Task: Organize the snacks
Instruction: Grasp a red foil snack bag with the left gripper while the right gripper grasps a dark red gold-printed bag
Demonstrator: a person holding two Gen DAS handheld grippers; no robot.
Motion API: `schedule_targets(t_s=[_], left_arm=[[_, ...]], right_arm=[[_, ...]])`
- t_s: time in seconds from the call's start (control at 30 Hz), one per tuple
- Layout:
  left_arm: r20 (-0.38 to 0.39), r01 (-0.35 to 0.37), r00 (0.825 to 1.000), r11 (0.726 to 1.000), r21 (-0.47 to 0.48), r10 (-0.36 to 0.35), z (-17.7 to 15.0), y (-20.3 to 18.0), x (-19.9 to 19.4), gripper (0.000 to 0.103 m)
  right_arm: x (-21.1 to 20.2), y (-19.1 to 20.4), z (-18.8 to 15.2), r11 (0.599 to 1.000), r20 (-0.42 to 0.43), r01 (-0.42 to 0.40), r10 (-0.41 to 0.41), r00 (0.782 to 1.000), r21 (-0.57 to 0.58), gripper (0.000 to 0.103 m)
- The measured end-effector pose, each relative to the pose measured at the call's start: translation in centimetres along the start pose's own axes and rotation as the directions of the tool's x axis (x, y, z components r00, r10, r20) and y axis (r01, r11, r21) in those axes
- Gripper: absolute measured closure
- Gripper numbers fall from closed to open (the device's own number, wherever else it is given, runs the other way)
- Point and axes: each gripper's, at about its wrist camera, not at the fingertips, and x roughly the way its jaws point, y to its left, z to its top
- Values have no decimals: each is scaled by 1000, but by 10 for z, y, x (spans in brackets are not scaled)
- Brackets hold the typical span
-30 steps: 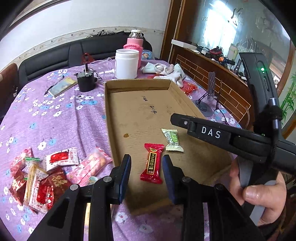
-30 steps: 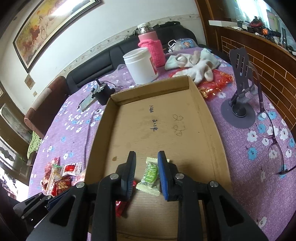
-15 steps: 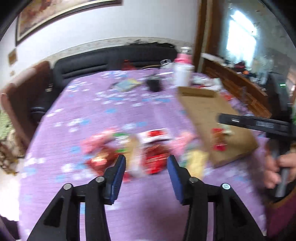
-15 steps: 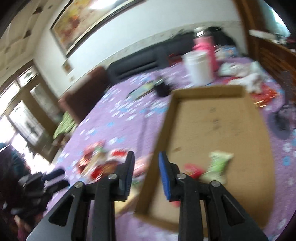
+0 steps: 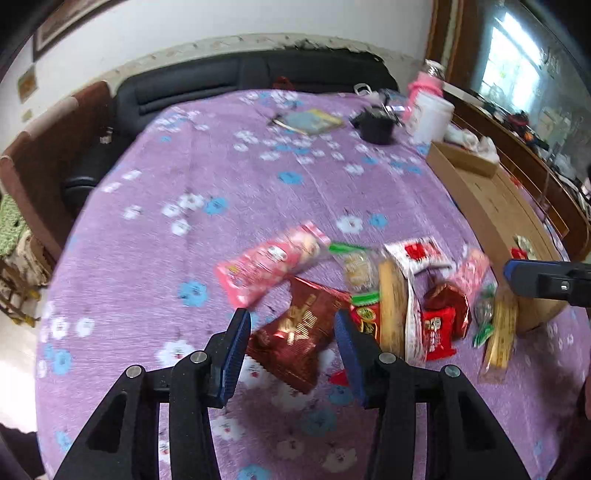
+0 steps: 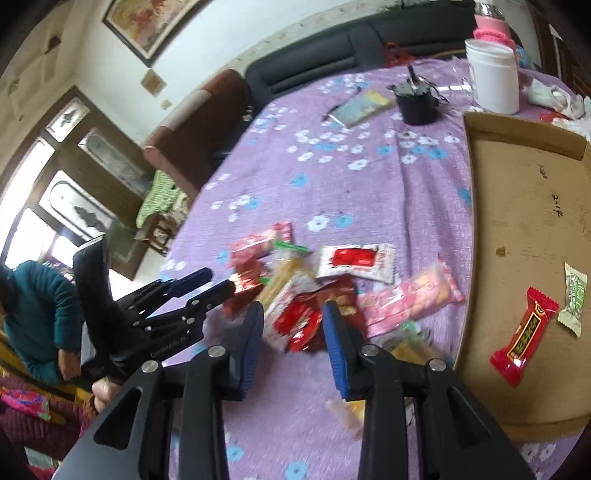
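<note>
Jaws apart over unreadable snack wrappers [image 5: 303,328]

Snack pile [image 6: 314,291] crowds box wall [image 6: 466,236] — tablecloth [image 5: 192,236] beyond lies bare.

White wall with a framed painting [image 6: 146,22]; black sofa [image 5: 236,81] behind; bright windows [image 6: 40,206] at the side.

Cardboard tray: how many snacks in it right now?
2. In the cardboard tray: a red candy bar near the front, and a green-white packet touching its right end. None seem hidden.
</note>
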Motion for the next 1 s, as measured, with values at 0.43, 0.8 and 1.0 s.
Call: schedule_targets(t_s=[0.43, 0.8, 1.0], left_arm=[[-5, -105, 994, 994, -37, 105, -19, -6, 9, 72], [24, -64, 997, 985, -160, 69, -66, 2, -40, 72], [55, -49, 997, 990, -131, 56, -36, -13, -35, 72]], right_arm=[[48, -9, -13, 988, -35, 138, -141, 989, -69, 60], [12, 34, -48, 978, 31, 71, -66, 997, -194, 71], [20, 42, -39, 982, 41, 80, -74, 996, -169, 71]])
